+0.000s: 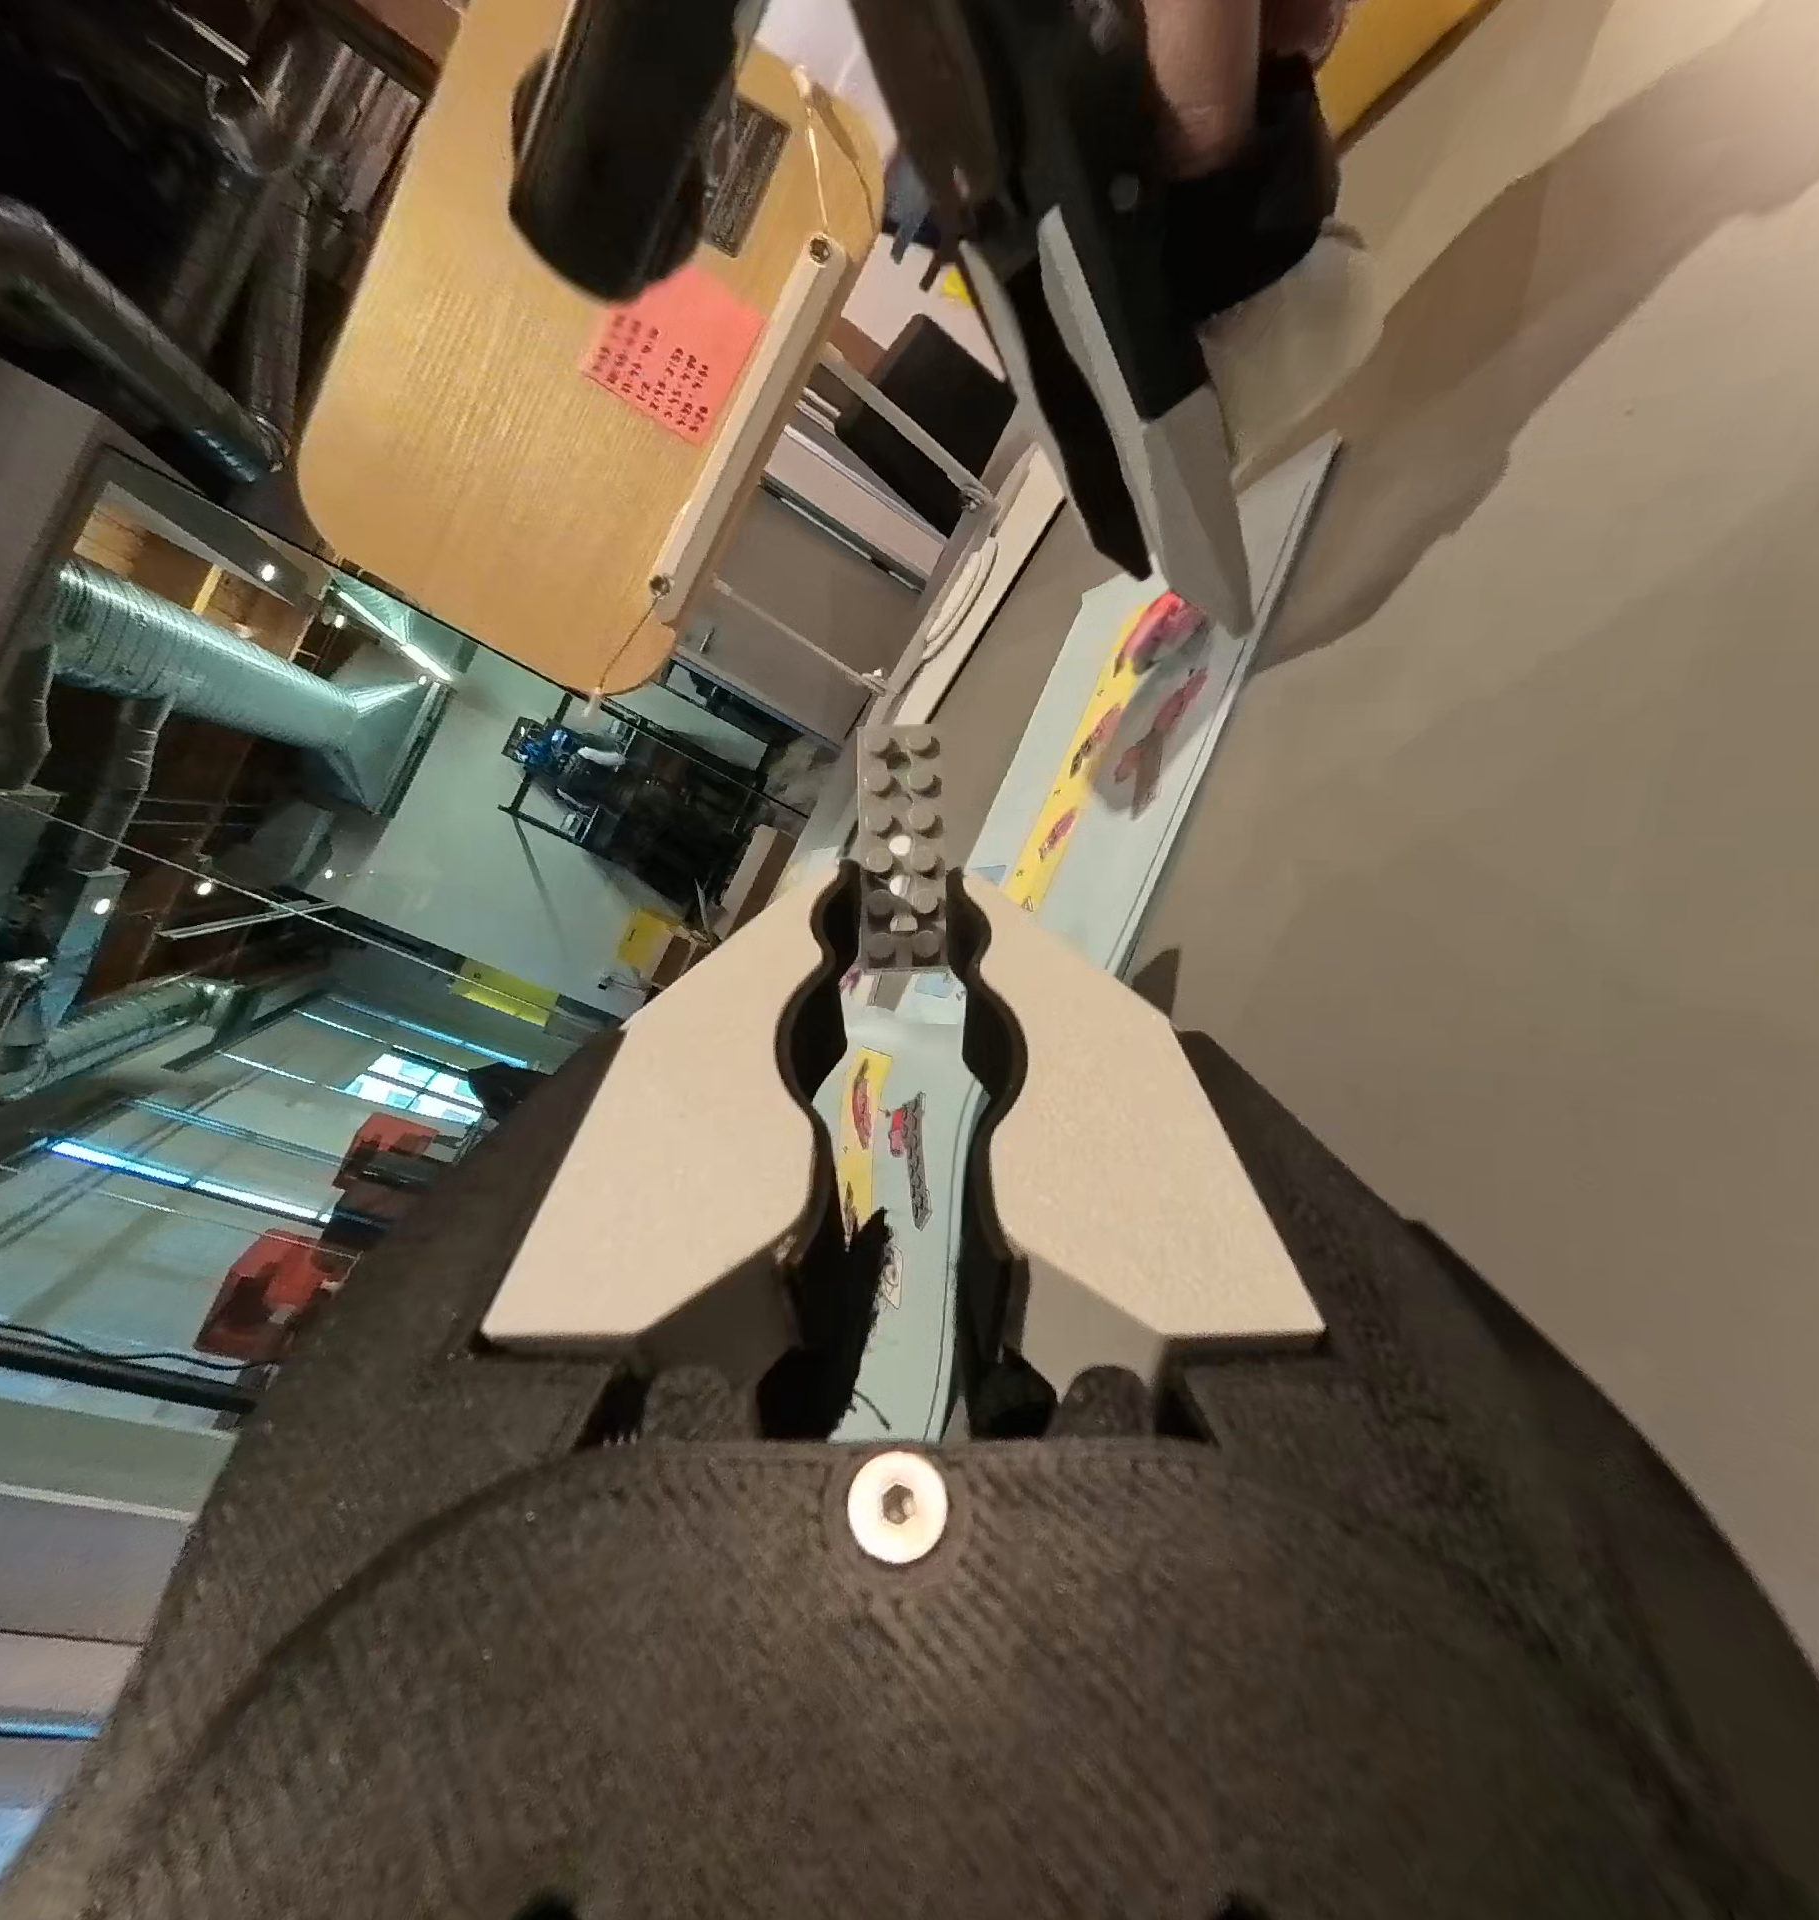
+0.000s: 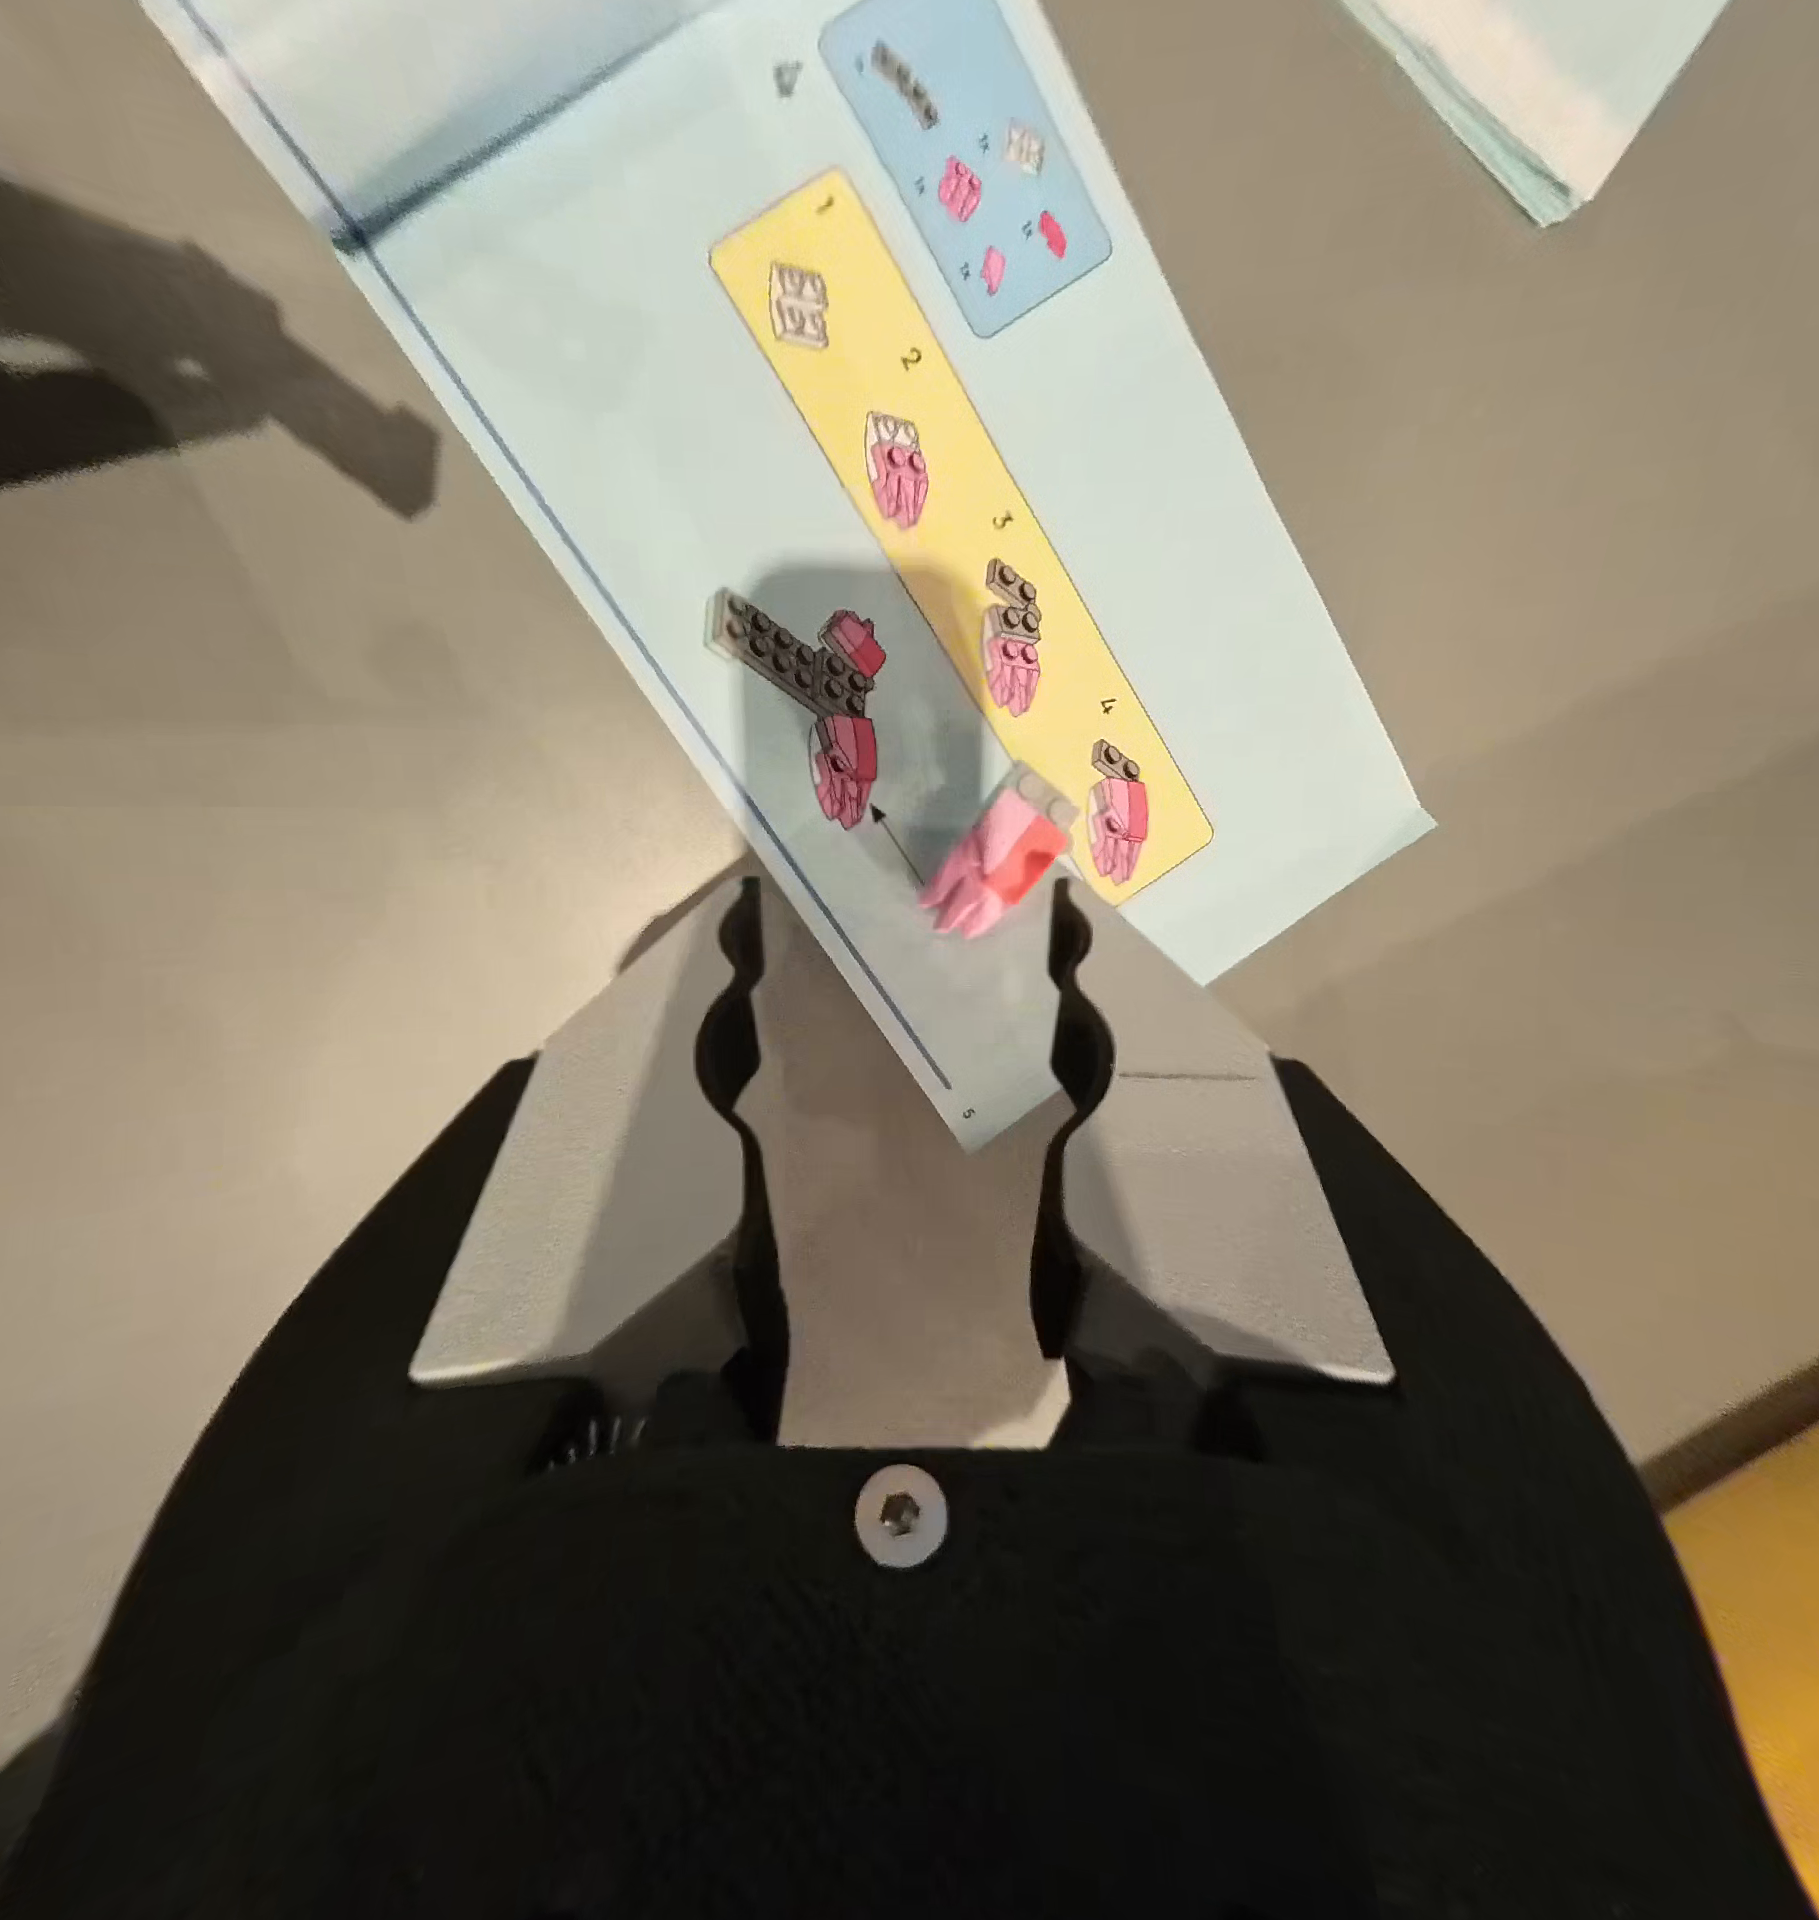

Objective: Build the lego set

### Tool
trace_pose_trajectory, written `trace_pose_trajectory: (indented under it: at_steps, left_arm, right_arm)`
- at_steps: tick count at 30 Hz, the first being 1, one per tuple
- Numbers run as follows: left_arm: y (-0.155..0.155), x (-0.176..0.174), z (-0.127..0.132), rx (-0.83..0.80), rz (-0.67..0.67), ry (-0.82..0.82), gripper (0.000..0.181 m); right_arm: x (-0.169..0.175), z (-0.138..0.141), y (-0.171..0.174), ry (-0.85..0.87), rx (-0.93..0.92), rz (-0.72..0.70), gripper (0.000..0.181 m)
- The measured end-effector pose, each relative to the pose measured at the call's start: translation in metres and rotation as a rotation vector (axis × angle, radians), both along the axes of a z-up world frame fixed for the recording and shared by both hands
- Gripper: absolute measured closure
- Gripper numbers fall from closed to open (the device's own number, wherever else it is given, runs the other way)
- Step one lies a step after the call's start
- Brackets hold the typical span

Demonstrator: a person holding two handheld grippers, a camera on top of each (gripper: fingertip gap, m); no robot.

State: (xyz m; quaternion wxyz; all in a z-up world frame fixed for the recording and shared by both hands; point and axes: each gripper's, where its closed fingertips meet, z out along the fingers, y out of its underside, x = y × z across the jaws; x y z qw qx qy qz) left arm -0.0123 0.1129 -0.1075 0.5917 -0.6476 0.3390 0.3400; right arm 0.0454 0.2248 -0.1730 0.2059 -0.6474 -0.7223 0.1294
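Only rightward, pink piece [image 2: 998,868] (jaws apart)

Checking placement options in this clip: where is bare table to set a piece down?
Bare table lies left of the instruction sheet, and more to its right, below the paper stack. Crowded: the sheet's near end, where the pink lego piece sits.

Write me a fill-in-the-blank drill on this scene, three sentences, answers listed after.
1. The left gripper is shut on a long studded plate whose colour is ____.
2. The small pink lego assembly lies on the instruction ____, just ahead of the right gripper.
3. The right gripper's jaws stand ____, with nothing between them.

Missing words: grey; sheet; open
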Motion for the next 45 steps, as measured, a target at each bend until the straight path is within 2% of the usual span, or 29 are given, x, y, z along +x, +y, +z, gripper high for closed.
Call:
trace_pose_trajectory:
  at_steps: [4,8,9,14,18,20,22,23,26,28,32,35,38,40,41,43,45]
  left_arm:
    - [-0.002,0.001,0.006,0.028,-0.010,-0.030,0.166]
    - [-0.005,0.006,0.016,0.088,-0.033,-0.024,0.166]
    - [-0.006,0.008,0.018,0.100,-0.041,-0.017,0.166]
    - [-0.009,0.019,0.017,0.110,-0.086,0.029,0.166]
    - [-0.009,0.022,0.013,0.091,-0.105,0.035,0.166]
    - [-0.010,0.030,0.008,0.037,-0.175,-0.088,0.164]
    - [-0.015,0.044,0.004,-0.100,-0.302,-0.385,0.133]
    - [-0.018,0.048,0.008,-0.153,-0.363,-0.549,0.124]
    - [-0.025,0.050,0.018,-0.280,-0.506,-0.891,0.132]
    - [-0.027,0.048,0.017,-0.321,-0.530,-0.958,0.147]
    - [-0.028,0.057,0.005,-0.374,-0.527,-0.896,0.163]
    - [-0.028,0.060,0.003,-0.380,-0.532,-0.883,0.170]
    - [-0.026,0.057,0.008,-0.383,-0.533,-0.963,0.174]
    - [-0.021,0.048,0.011,-0.363,-0.500,-1.006,0.175]
    - [-0.020,0.044,0.012,-0.355,-0.488,-1.032,0.175]
    - [-0.016,0.036,0.013,-0.342,-0.453,-1.065,0.175]
    - [-0.013,0.029,0.012,-0.331,-0.416,-1.081,0.175]
  right_arm:
    - [-0.018,0.042,-0.020,0.339,-0.104,-0.009,0.124]
    - [-0.033,0.097,-0.090,0.735,-0.458,0.189,0.132]
    - [-0.032,0.101,-0.099,0.758,-0.505,0.216,0.136]
    - [-0.031,0.089,-0.111,0.733,-0.509,0.280,0.162]
    - [-0.028,0.084,-0.118,0.720,-0.543,0.321,0.174]
    - [-0.023,0.083,-0.119,0.717,-0.523,0.349,0.175]
    - [-0.017,0.084,-0.123,0.724,-0.524,0.400,0.174]
    - [-0.013,0.085,-0.126,0.727,-0.539,0.430,0.174]
    - [-0.004,0.087,-0.135,0.730,-0.562,0.502,0.175]
    - [-0.002,0.088,-0.138,0.735,-0.563,0.529,0.175]
    - [-0.001,0.089,-0.143,0.747,-0.558,0.559,0.175]
    - [0.000,0.090,-0.142,0.757,-0.550,0.558,0.175]
    - [-0.005,0.094,-0.131,0.804,-0.494,0.509,0.171]
    - [-0.011,0.097,-0.100,0.859,-0.369,0.380,0.154]
    - [-0.013,0.093,-0.074,0.857,-0.253,0.281,0.152]
    - [-0.007,0.070,-0.033,0.754,-0.037,0.164,0.151]
    - [-0.001,0.044,-0.004,0.622,0.077,0.072,0.151]
